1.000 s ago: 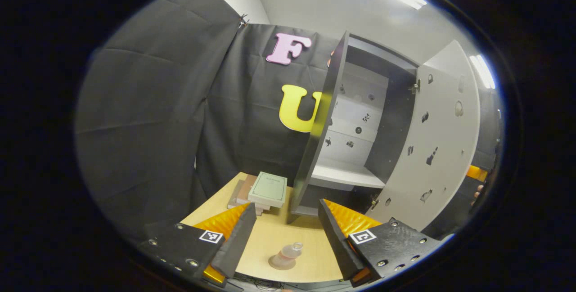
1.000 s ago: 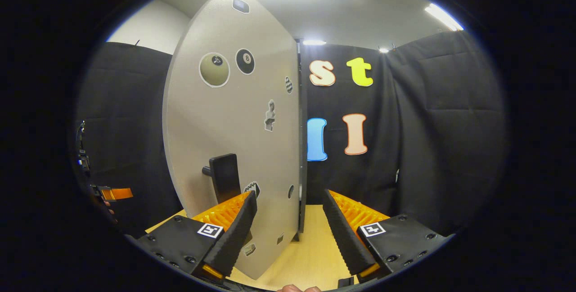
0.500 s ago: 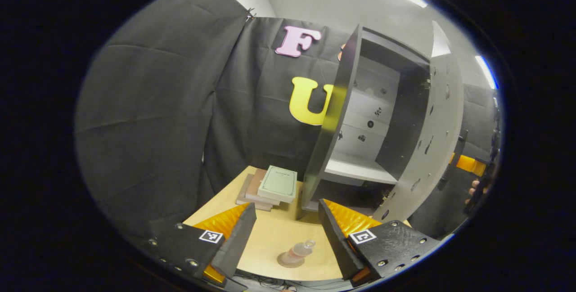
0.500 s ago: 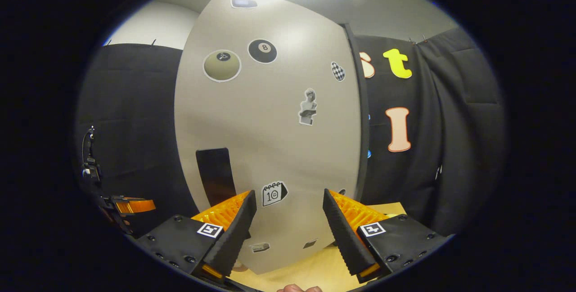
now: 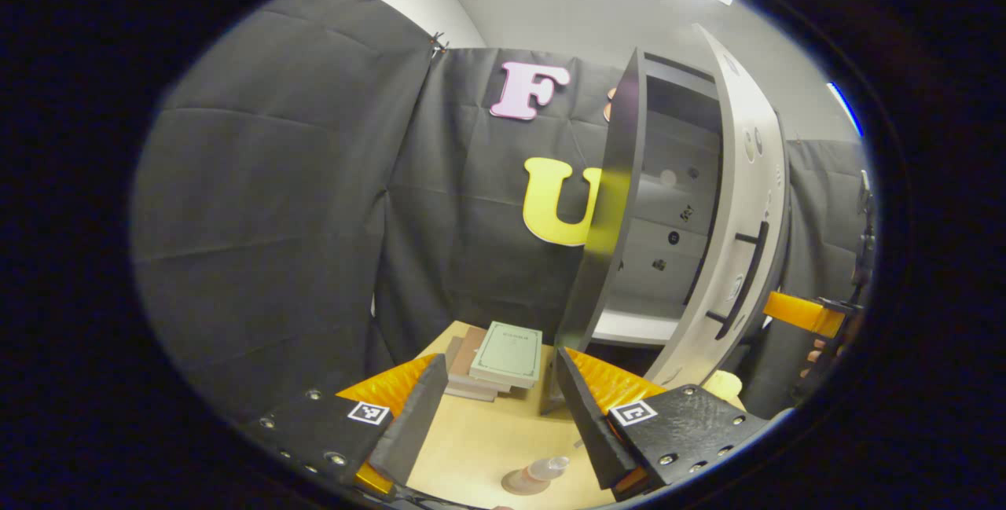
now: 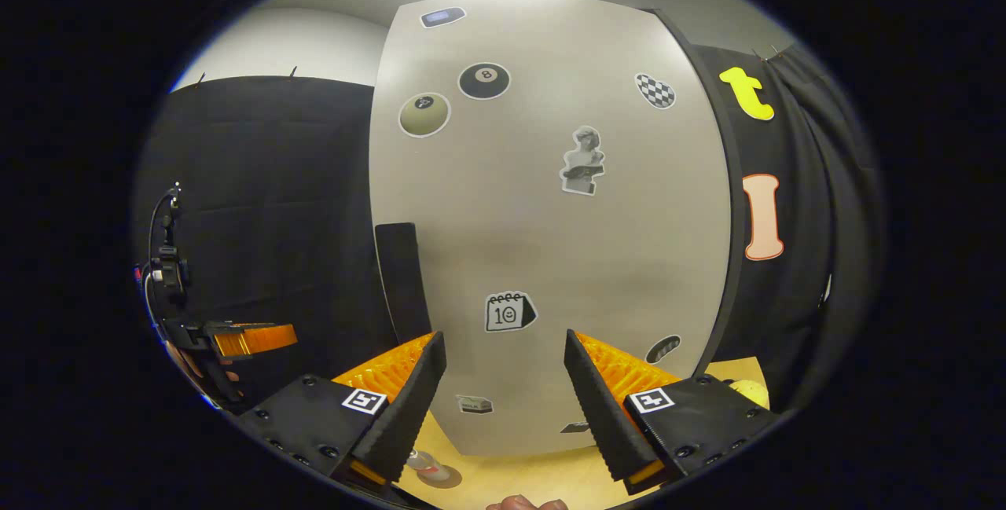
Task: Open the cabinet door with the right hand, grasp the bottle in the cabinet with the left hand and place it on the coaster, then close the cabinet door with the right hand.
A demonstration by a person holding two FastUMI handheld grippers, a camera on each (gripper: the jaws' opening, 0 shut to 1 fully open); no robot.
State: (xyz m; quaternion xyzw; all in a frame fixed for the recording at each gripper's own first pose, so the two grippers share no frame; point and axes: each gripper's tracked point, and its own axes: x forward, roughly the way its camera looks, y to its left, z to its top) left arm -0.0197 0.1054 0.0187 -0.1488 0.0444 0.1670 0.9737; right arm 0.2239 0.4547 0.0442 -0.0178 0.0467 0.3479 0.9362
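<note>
Black cloth walls close in our pale wooden bench [image 5: 479, 447], with the cabinet door [image 6: 550, 219] nearly shut.

We judge the closing push is what remains; the door stands straight ahead of our right tongs [image 6: 499, 396], its long edge upright, its dark handle [image 6: 401, 278] off to the left; those tongs gape wide and hold nothing; the left tongs [image 5: 495, 416] are likewise agape and empty; the bottle [image 5: 542, 469] sits on the coaster [image 5: 520, 485] just below them; a stack of books [image 5: 503, 353] lies beside the cabinet [image 5: 621, 203].
</note>
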